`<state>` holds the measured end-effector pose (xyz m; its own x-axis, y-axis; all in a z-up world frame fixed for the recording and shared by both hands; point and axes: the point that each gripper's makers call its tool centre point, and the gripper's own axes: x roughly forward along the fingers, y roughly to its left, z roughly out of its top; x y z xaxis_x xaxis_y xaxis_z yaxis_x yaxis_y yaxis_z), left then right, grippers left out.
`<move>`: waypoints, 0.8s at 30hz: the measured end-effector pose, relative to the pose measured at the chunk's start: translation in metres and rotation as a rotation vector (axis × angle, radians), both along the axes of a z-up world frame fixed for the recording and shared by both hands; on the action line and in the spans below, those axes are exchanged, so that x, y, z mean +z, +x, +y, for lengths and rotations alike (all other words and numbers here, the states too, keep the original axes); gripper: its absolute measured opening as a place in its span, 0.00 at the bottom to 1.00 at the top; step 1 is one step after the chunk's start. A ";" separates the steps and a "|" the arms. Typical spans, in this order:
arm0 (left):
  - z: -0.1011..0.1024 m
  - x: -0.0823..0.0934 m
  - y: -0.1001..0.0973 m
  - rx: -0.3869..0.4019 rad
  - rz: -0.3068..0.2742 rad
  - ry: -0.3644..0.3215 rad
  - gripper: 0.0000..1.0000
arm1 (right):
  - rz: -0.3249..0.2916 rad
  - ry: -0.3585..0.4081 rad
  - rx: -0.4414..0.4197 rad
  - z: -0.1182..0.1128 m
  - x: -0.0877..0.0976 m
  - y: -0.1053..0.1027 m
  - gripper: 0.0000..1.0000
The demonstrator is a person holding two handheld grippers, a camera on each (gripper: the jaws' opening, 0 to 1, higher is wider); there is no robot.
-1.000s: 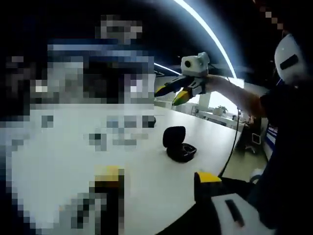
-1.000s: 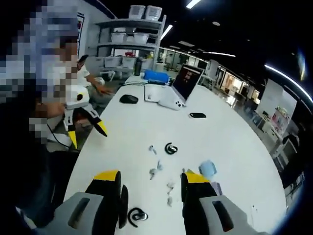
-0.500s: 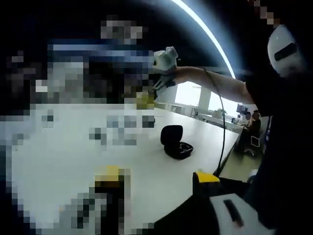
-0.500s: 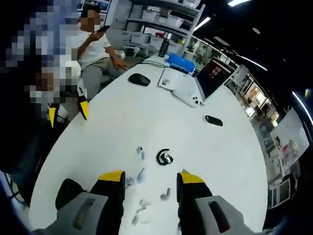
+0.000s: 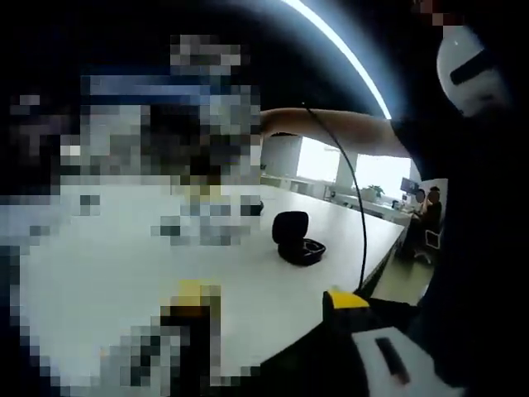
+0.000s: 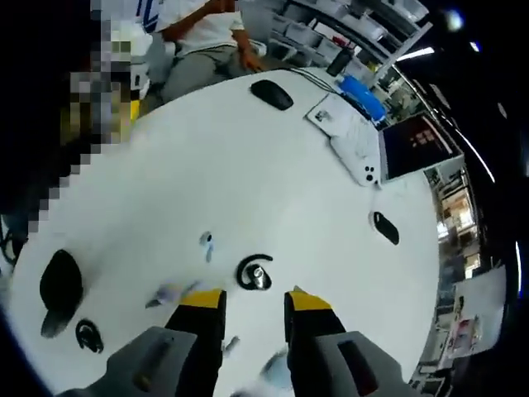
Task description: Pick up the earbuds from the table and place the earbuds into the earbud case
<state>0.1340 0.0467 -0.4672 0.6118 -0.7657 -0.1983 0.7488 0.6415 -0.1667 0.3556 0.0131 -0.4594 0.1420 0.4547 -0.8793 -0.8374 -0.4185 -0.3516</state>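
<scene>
In the right gripper view a black ear-hook earbud [image 6: 254,274] lies on the white table [image 6: 248,182], just beyond my right gripper [image 6: 254,302]. Its yellow-tipped jaws stand open with nothing between them. A second black earbud [image 6: 87,335] lies at the lower left, beside the open black earbud case [image 6: 59,283]. In the left gripper view the same case [image 5: 297,241] sits open on the table [image 5: 124,256]. My left gripper [image 5: 269,298] stands open near the table's edge, well short of the case.
A laptop [image 6: 388,153], a black mouse [image 6: 273,93] and a small black object [image 6: 384,227] lie farther out on the table. Pale scraps [image 6: 207,244] are scattered near the earbud. A seated person [image 6: 202,33] is at the far end. An outstretched arm [image 5: 331,136] and cable cross the left gripper view.
My right gripper has swung out over the table and tilted down, closing in on the ear-hook earbud. In the left gripper view it has travelled leftward, away from the case. The left gripper barely moved.
</scene>
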 end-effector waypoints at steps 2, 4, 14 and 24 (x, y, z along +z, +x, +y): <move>0.000 0.000 -0.001 -0.002 0.002 -0.003 0.53 | 0.014 -0.026 0.021 0.004 -0.008 0.000 0.25; 0.000 -0.001 -0.002 -0.004 0.004 -0.003 0.53 | 0.013 -0.066 0.050 0.006 -0.018 0.001 0.24; 0.005 -0.002 -0.006 0.002 0.000 -0.010 0.49 | -0.009 -0.149 0.117 0.016 -0.042 0.021 0.18; 0.007 -0.001 -0.006 0.003 0.006 -0.033 0.49 | 0.021 -0.214 0.138 0.015 -0.055 0.024 0.16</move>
